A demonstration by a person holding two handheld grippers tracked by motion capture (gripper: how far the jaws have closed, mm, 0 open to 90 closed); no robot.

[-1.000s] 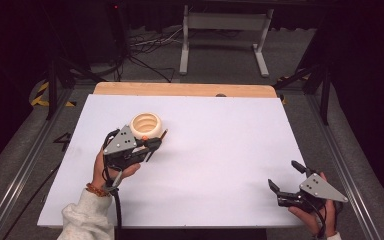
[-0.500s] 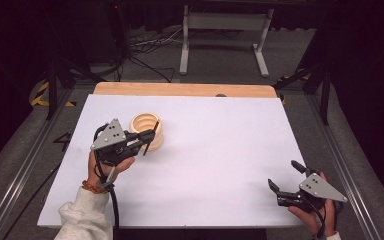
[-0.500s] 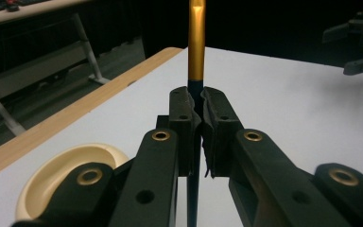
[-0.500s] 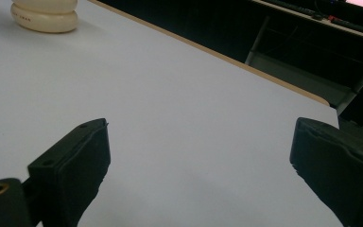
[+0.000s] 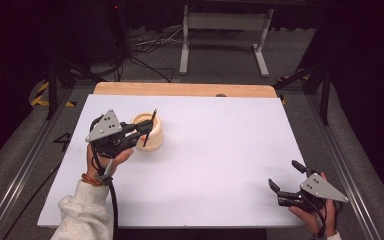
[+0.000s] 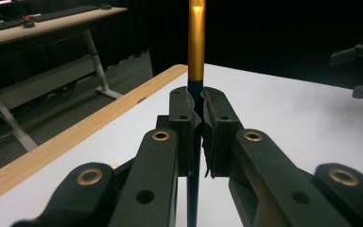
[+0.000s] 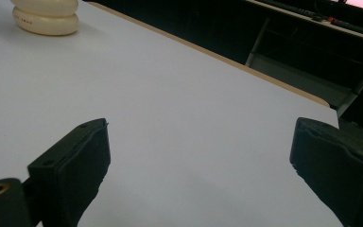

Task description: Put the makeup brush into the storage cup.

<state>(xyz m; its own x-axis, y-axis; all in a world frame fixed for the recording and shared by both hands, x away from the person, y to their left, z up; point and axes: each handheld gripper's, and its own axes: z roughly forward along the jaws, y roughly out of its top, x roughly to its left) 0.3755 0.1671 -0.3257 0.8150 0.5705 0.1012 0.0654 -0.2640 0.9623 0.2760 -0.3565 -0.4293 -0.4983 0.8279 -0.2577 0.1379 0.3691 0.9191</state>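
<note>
While pinched shut on the slim pen with a dark blue lower shaft and gold upper barrel [image 6: 196, 42], keeps it upright: left gripper [image 5: 147, 131] closed tight around the shaft, pads meeting either side of it in the left gripper view, gold end pointing up and dark end hanging below. Probably gripped on the lower part so as to leave the pen standing vertical and easy to steer in or out of a narrow opening. Held right at the round cream ribbed pen holder [image 5: 155, 137], toward the far left of the white rectangular surface [image 5: 220, 150]; hard to tell whether the lower tip sits inside the rim or just above it. Holder standing upright on its own, apart from the other hand. Resting near the front right corner of the surface, well apart from the holder: right gripper [image 5: 284, 175], jaws spread wide with nothing between them, seemingly parked there to keep clear of the left hand's work.
</note>
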